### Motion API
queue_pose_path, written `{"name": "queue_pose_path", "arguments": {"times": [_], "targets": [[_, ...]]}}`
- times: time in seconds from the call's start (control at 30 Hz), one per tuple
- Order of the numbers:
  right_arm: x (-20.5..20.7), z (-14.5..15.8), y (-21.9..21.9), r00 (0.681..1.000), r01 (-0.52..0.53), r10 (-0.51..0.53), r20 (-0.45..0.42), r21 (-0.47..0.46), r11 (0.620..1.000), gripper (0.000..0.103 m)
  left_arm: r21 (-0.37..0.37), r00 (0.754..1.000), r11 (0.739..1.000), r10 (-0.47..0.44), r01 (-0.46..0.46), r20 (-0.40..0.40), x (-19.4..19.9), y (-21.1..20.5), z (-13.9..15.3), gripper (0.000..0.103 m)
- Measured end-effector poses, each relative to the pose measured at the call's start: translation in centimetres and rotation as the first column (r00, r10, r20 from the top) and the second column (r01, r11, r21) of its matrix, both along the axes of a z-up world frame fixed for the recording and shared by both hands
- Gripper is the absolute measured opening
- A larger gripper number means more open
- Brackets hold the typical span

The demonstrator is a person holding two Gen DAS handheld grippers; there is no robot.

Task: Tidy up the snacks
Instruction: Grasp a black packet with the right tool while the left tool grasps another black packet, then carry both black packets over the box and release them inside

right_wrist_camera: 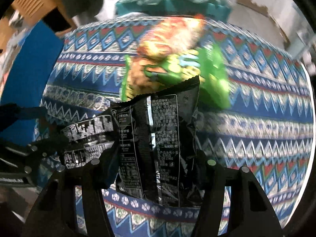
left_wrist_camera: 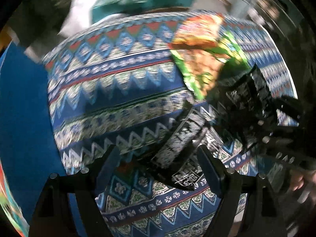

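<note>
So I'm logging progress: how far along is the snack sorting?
Nothing looks sorted yet. In hand: the black packet sits between the right claw fingers. The left claw stands open over the patterned cloth. Left: the green packet lies loose there.

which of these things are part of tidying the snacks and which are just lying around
Part of the job:
black noodle packet between the right gripper fingers
green snack bag
left gripper

Lying about:
patterned tablecloth
blue box
teal box
</note>
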State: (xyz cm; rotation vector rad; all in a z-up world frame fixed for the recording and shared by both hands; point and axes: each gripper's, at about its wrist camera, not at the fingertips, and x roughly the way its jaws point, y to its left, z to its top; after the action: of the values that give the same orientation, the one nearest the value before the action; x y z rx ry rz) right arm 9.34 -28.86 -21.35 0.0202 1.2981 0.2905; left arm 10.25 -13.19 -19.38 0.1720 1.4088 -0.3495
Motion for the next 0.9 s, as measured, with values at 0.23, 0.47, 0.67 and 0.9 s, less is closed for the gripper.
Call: {"name": "queue_pose_path", "arguments": {"times": [0.23,0.47,0.67,0.9], "targets": [[-2.0,0.5,-3.4,0.996,0.086,-0.085,-0.029,0.019,0.996,0.060,0.011,0.986,0.987,-0.162,0.163,-0.042,-0.7,-3.2,-1.4,0.087],[-4.0,1.2,-4.7,0.995,0.093,-0.093,-0.032,0.029,0.995,0.060,0.005,0.982,0.984,-0.179,0.180,-0.052,-0.2,-5.7,-2.5,0.088],[-4.4,1.4,-5.2,0.995,0.101,-0.100,-0.030,0.029,0.995,0.060,0.054,0.971,0.971,-0.231,0.234,-0.059,-0.7,-8.7,-4.1,0.089],[-4.2,1.3,-4.8,0.994,0.103,-0.102,-0.030,0.031,0.994,0.060,0.132,0.962,0.954,-0.272,0.270,-0.007,-3.3,-11.9,-5.6,0.088]]}}
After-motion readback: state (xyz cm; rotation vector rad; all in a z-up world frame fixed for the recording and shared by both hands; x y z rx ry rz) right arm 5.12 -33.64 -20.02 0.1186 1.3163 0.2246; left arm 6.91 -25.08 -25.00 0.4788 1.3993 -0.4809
